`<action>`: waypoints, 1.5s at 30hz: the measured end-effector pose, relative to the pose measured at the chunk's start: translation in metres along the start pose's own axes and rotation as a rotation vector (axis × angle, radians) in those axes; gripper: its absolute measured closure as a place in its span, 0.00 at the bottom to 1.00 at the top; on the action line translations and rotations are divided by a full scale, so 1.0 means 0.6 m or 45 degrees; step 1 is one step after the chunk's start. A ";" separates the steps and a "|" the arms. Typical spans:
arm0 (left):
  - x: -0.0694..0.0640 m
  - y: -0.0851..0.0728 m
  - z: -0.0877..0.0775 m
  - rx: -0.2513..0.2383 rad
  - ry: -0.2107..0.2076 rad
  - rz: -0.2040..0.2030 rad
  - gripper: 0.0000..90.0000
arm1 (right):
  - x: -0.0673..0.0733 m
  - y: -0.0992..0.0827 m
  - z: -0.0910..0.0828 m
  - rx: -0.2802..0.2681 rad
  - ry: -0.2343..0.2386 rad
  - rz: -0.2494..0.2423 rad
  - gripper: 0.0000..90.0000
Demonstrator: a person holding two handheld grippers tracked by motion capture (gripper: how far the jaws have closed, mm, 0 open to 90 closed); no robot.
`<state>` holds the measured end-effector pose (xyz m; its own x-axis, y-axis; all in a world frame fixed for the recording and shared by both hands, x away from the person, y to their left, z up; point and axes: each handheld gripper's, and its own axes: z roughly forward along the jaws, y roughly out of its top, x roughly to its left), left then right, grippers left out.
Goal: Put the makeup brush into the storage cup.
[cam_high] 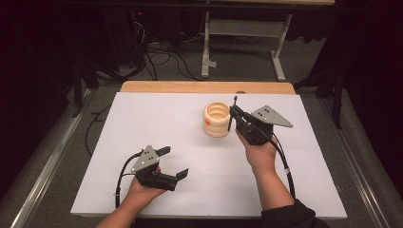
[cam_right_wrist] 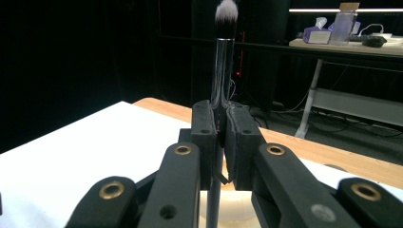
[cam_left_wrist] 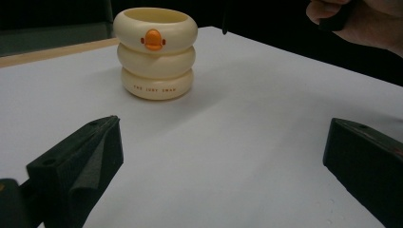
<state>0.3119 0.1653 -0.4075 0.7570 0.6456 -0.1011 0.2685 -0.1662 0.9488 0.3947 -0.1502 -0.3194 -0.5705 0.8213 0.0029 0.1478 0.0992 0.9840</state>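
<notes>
A cream holder (cam_high: 217, 119) built of three stacked rings, with an orange beak on its top ring (cam_left_wrist: 155, 52), stands on the white table top (cam_high: 142, 118) right of the middle. My right gripper (cam_high: 236, 115) is just to the holder's right, shut on a thin dark makeup brush (cam_high: 233, 110). In the right gripper view the brush (cam_right_wrist: 223, 71) stands upright between the pads (cam_right_wrist: 240, 137), pale bristles on top, and its handle runs down in front of the cream holder (cam_right_wrist: 237, 211). My left gripper (cam_high: 173, 162) rests near the front left, open with nothing between its fingers (cam_left_wrist: 81, 166).
A wooden strip (cam_high: 204, 87) edges the table's far side. Beyond it on the floor stand a white desk frame (cam_high: 242, 28) and tangled cables (cam_high: 161, 59). A far desk carries a tissue box (cam_right_wrist: 316, 33) and a jar (cam_right_wrist: 344, 23).
</notes>
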 end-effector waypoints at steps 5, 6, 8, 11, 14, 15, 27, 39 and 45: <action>0.002 -0.002 0.001 -0.004 -0.007 -0.008 0.00 | -0.007 0.005 0.006 -0.011 -0.007 0.011 0.95; 0.002 -0.002 0.001 -0.004 -0.010 -0.007 0.00 | -0.008 0.008 0.009 -0.021 -0.005 0.013 0.95; 0.002 -0.002 0.002 -0.003 -0.015 -0.007 0.00 | -0.009 0.011 0.011 -0.019 -0.008 0.014 0.95; 0.001 -0.001 0.001 -0.012 -0.021 -0.010 0.00 | -0.009 0.015 0.016 -0.018 -0.006 0.004 0.95; 0.000 -0.001 0.000 -0.011 -0.026 -0.003 0.00 | -0.008 0.020 0.022 -0.016 -0.014 0.012 0.95; 0.000 -0.001 -0.001 -0.010 -0.028 -0.001 0.00 | -0.008 0.022 0.024 -0.023 -0.012 0.002 0.95; 0.000 -0.003 -0.012 -0.020 -0.031 -0.004 0.00 | -0.007 0.036 0.052 -0.021 -0.020 0.001 0.95; -0.002 -0.003 -0.016 -0.032 -0.028 -0.005 0.00 | -0.014 0.038 0.075 -0.004 -0.042 -0.008 0.95; -0.001 -0.003 -0.015 -0.030 -0.029 -0.001 0.00 | -0.017 0.040 0.081 -0.010 -0.038 0.009 0.95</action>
<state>0.3055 0.1719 -0.4065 0.7704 0.6283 -0.1083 0.2551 -0.1480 0.9555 0.4435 -0.1290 -0.3048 -0.5453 0.8382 0.0049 0.1457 0.0890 0.9853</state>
